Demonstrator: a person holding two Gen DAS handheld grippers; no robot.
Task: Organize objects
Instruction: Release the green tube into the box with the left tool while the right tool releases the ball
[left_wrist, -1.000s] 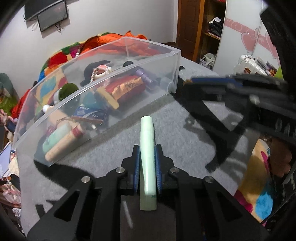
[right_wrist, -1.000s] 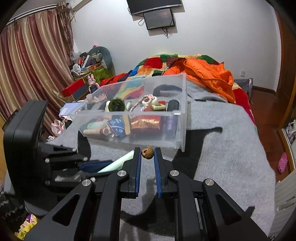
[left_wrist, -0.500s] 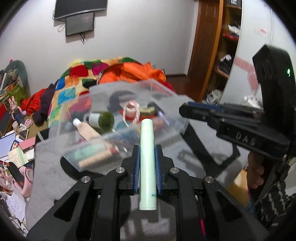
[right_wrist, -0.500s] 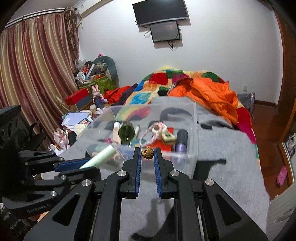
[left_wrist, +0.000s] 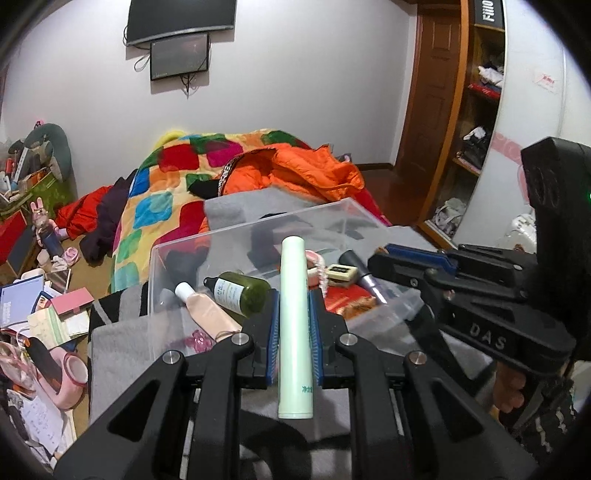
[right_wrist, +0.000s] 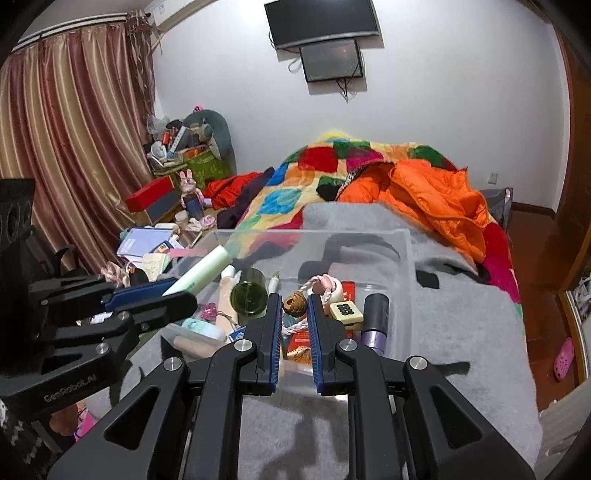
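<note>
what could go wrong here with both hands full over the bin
The right hand-held gripper pinches a small round walnut only at its fingertips; it could slip out and roll off the grey blanket.

The left hand-held gripper holds the pale green tube mid-length, so it may pivot or land across the clear bin wall.

The bin is already crowded, and the two grippers sit close enough to bump.

Right gripper (right_wrist: 294, 306) clamps small brown walnut (right_wrist: 294, 304) above clear bin (right_wrist: 404, 258) on grey blanket (right_wrist: 461, 332). Left gripper (right_wrist: 184, 286) beside it grips pale green tube (right_wrist: 201, 269).
</note>
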